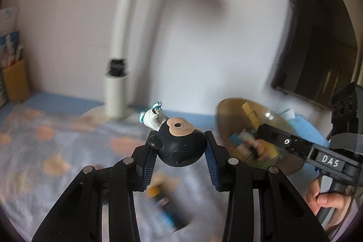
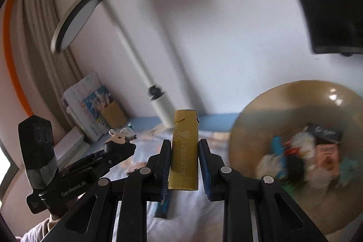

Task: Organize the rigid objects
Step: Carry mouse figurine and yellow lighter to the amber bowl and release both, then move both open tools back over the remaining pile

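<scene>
Carrying two pieces at once, I judge I'm in the drop-off step: both need to go into the brown bowl (image 2: 295, 101) that already holds a blurred heap of small things. My left tongs (image 1: 180, 146) are clamped on the black round head of a cartoon mouse figurine (image 1: 179, 142), its white body sticking out ahead of the tips. My right tongs (image 2: 184, 151) are closed on a yellow lighter (image 2: 183, 151), held upright between the pads, top well past the tips. The bowl sits just right of the right tongs, and forward-right of the left pair. Next, I'd swing each pair over the rim and loosen there. Below both lies the patterned bed sheet (image 1: 56, 140) with a dark blue-ended item (image 1: 168, 208) on it, too blurred to name.
</scene>
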{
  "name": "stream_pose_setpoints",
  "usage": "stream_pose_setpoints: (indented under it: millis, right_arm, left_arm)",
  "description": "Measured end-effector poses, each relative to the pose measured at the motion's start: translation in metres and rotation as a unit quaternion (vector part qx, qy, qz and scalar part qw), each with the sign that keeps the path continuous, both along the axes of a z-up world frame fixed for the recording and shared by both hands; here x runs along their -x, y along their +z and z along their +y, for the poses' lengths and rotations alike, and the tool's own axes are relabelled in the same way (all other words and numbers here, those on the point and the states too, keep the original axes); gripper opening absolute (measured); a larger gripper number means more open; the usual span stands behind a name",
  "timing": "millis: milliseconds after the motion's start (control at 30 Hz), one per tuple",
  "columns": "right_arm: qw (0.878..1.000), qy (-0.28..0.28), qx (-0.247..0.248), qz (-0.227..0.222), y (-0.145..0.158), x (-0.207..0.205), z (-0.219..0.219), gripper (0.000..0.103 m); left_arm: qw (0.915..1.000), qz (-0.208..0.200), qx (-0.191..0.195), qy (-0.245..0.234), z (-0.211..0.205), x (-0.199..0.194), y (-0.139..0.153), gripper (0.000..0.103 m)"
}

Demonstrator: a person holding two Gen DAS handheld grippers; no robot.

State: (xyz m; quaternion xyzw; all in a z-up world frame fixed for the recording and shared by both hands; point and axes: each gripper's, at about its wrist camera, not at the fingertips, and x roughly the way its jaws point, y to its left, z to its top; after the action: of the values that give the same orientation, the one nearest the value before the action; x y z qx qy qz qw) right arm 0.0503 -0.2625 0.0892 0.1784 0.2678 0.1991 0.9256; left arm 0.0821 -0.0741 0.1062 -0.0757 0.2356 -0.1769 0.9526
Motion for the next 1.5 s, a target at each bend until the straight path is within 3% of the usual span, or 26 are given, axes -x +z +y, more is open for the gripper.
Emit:
stream_pose_setpoints:
  millis: [333, 633, 700, 733, 767, 800, 867, 900, 967, 1267, 1500]
  right_arm:
    - [0.996, -0.091, 0.005, 0.022, 0.009, -0.008, -0.095, 0.024]
    - [0.986, -0.155, 0.012, 0.062, -0.002, -0.017, -0.143, 0.024]
    - [0.984, -0.165, 0.017, 0.069, -0.003, -0.019, -0.149, 0.024]
    - [0.981, -0.171, 0.025, 0.082, -0.004, -0.021, -0.151, 0.024]
    - [0.978, -0.179, 0.033, 0.099, -0.006, -0.025, -0.153, 0.028]
    - [0.976, -0.184, 0.035, 0.110, -0.007, -0.027, -0.157, 0.037]
    - [0.973, -0.193, 0.024, 0.122, -0.009, -0.026, -0.165, 0.090]
    - [0.972, -0.199, 0.021, 0.121, -0.008, -0.025, -0.164, 0.097]
    - [0.970, -0.210, 0.027, 0.122, -0.005, -0.022, -0.163, 0.099]
    - [0.971, -0.200, 0.000, 0.131, 0.007, -0.015, -0.146, 0.103]
    - [0.973, -0.194, -0.002, 0.128, 0.021, -0.017, -0.106, 0.103]
  left_arm:
    - [0.9966, -0.003, 0.016, -0.081, -0.095, -0.054, 0.023, 0.037]
    - [0.9907, 0.028, -0.008, -0.133, -0.159, -0.085, 0.010, 0.037]
    - [0.9892, 0.031, -0.030, -0.140, -0.170, -0.085, 0.006, 0.044]
    - [0.9888, 0.025, -0.043, -0.141, -0.174, -0.083, 0.005, 0.063]
    - [0.9872, 0.028, -0.047, -0.150, -0.175, -0.081, 0.005, 0.100]
    - [0.9850, 0.041, -0.049, -0.161, -0.177, -0.082, 0.004, 0.101]
    - [0.9833, 0.056, -0.061, -0.162, -0.178, -0.082, 0.002, 0.103]
    - [0.9850, 0.047, -0.079, -0.146, -0.176, -0.079, 0.004, 0.103]
    - [0.9866, 0.034, -0.093, -0.130, -0.171, -0.073, 0.008, 0.103]
    - [0.9930, 0.052, -0.076, -0.074, -0.116, -0.067, 0.024, 0.103]
    - [0.9949, 0.053, -0.082, -0.023, -0.062, -0.058, 0.031, 0.103]
